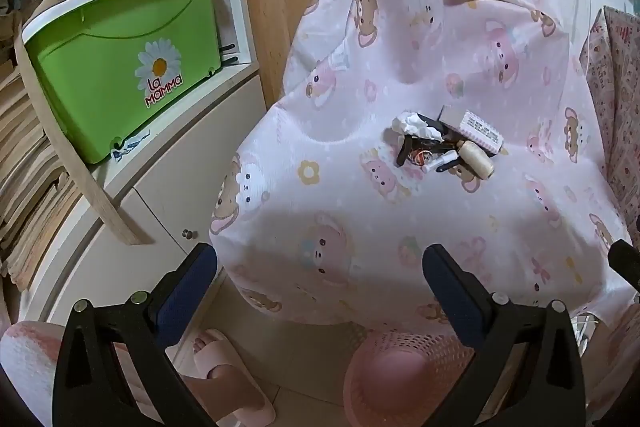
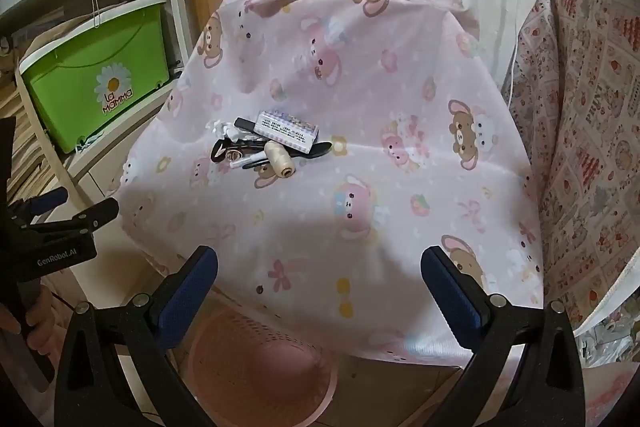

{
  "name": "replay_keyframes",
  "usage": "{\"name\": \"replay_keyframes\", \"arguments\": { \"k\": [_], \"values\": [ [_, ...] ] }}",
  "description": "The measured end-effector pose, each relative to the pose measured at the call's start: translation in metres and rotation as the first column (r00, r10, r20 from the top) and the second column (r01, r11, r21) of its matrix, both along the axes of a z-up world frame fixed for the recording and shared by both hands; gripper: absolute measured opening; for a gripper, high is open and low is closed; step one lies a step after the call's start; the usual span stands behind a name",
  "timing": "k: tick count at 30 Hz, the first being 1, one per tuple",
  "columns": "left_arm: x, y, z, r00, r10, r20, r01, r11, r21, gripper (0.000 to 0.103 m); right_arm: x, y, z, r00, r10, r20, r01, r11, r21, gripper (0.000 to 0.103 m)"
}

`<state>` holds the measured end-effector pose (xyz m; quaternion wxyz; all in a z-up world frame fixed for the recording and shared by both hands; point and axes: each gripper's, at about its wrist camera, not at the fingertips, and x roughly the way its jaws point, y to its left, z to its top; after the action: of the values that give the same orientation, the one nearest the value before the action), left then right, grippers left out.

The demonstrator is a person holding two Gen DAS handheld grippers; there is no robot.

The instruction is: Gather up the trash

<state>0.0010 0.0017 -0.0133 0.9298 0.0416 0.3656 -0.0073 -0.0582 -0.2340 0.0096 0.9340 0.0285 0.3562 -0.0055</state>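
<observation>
Both grippers hover wide open, nothing picked up yet.

The left gripper [image 1: 320,263] and the right gripper [image 2: 320,263] each hang with jaws spread and empty, tilted down over the near edge of the pink bear-print cloth [image 1: 400,227]. Well ahead of them, mid-cloth, sits the trash pile [image 1: 440,143]: a crumpled white tissue [image 1: 416,125], a cream thread spool [image 2: 279,157], a small printed box [image 2: 286,131] and some dark bits, all touching. Below the cloth's edge waits the pink mesh basket [image 2: 260,359] on the floor. This looks like the approach step; next, one gripper likely needs to reach forward, close on a single piece and carry it back to the basket.
</observation>
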Motion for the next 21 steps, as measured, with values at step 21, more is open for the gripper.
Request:
{"name": "replay_keyframes", "arguments": {
  "k": [21],
  "values": [
    [-0.0003,-0.0020,0.0005,1.000,-0.003,-0.013,0.003,1.000,0.004,0.102,-0.0012,-0.0032,-0.0016,1.000,-0.022,0.002,0.023,1.000,-0.009,0.103]
  ]
}}
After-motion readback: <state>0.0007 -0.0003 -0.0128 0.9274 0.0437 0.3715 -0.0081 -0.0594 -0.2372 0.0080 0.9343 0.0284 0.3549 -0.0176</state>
